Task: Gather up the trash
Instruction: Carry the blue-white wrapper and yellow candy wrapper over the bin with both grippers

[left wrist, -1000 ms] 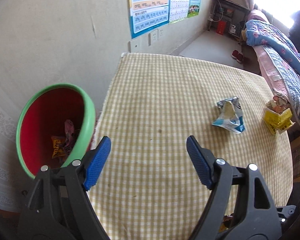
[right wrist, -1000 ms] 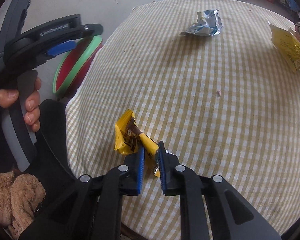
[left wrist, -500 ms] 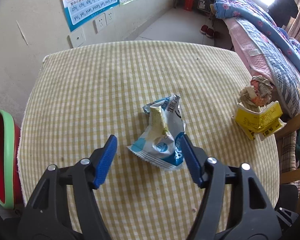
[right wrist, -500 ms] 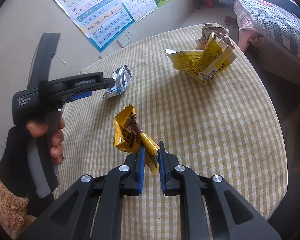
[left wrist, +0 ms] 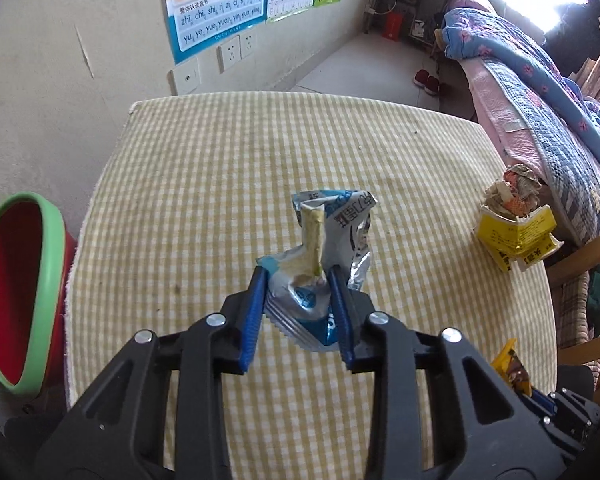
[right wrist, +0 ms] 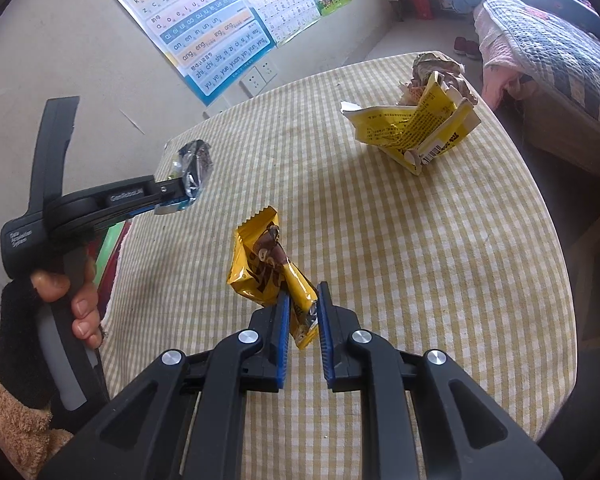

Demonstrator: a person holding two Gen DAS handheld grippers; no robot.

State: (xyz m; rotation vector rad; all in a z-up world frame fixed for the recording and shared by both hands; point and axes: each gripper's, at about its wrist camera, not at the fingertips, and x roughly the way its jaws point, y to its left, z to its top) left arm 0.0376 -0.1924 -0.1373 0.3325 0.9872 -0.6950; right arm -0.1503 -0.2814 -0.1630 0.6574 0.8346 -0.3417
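My left gripper [left wrist: 298,280] is shut on a crumpled silver-blue snack wrapper [left wrist: 328,240] over the middle of the checked table [left wrist: 204,184]; it also shows in the right wrist view [right wrist: 172,200] with the wrapper [right wrist: 194,160] in it. My right gripper [right wrist: 302,300] is shut on a yellow candy wrapper [right wrist: 260,268] and holds it above the table's near side. The red bin with a green rim [left wrist: 16,280] stands beside the table at the left.
A torn yellow carton [right wrist: 416,132] with crumpled paper [right wrist: 432,66] lies at the table's right edge, also seen in the left wrist view [left wrist: 516,236]. A bed [left wrist: 540,92] runs along the right. A wall with posters [left wrist: 216,4] is behind the table.
My left gripper swung from the bin to the silver-blue wrapper and closed on it. My right gripper, still holding the yellow wrapper, has lifted it and turned right.
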